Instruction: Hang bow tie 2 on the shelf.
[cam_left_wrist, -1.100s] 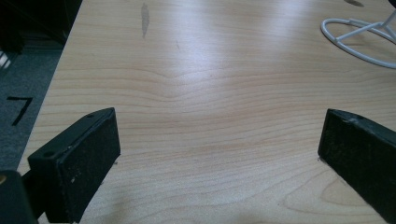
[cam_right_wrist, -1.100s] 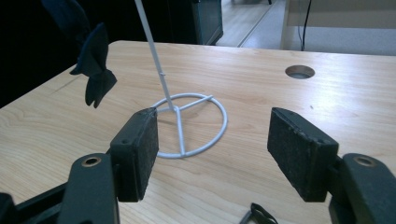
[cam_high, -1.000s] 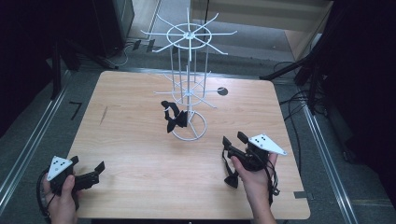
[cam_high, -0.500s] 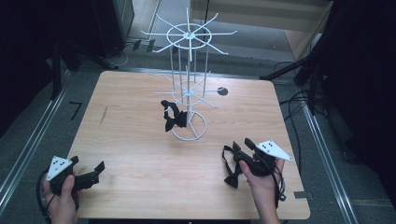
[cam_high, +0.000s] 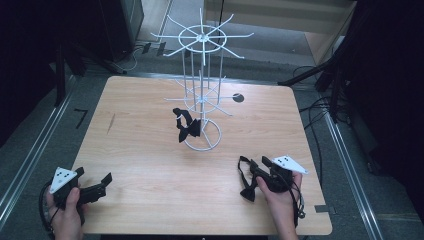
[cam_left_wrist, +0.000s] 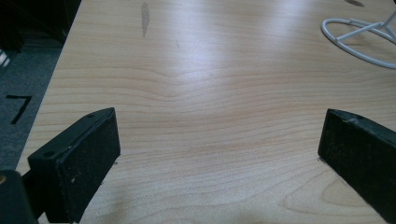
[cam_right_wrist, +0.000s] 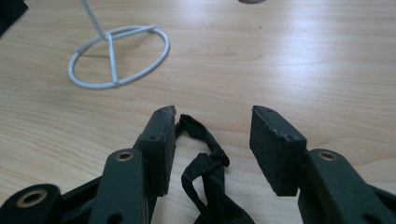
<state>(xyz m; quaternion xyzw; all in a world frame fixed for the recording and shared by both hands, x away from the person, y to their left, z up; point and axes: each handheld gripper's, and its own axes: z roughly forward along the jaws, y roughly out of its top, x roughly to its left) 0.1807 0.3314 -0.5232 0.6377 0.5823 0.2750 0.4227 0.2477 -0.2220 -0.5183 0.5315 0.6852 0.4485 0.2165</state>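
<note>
Resting on pale wood table (cam_high: 150, 150) | grey floor (cam_high: 30, 150) | left fingers (cam_left_wrist: 77, 163) apart | right fingers (cam_right_wrist: 275, 149) apart, closing around black strap (cam_right_wrist: 208, 172)

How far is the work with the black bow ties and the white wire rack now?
One black bow tie already hangs on the white wire rack. The right gripper has been closing around a second black strap on the wooden table, without pressing it. Hanging remains. The left gripper is open.

light fell from overhead; pale glare streaked the table (cam_left_wrist: 224, 42) in both gripper views. surroundings were dark. the high view was soft, and shadows stayed faint.
</note>
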